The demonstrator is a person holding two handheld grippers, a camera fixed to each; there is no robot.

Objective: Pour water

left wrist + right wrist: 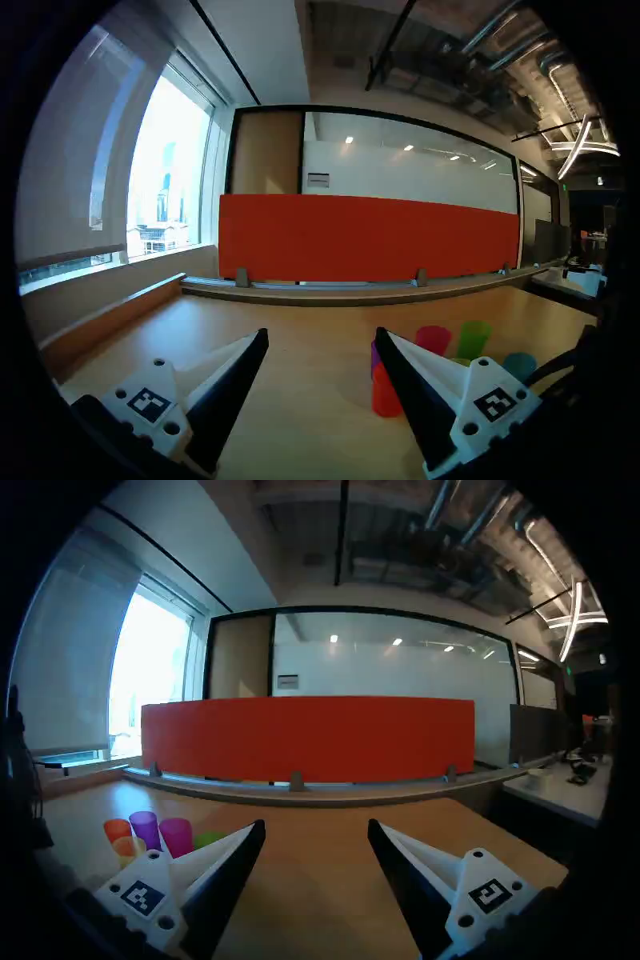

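Observation:
Several plastic cups stand in a cluster on the wooden table [320,328]. In the left gripper view I see a pink cup [433,338], a green cup [474,338], a teal cup [520,366], an orange cup [384,392] and a purple cup [374,358], partly hidden behind the right finger. My left gripper [320,352] is open and holds nothing. In the right gripper view a purple cup [146,829], a pink cup [177,836], two orange cups [118,830] and a green cup [210,838] sit at the lower left. My right gripper [314,832] is open and empty.
A long orange divider panel [368,238] runs along the table's far edge. A bright window [160,200] with a sill lies to the left. Another desk [560,788] with small items stands off to the right. Bare wood stretches ahead of both grippers.

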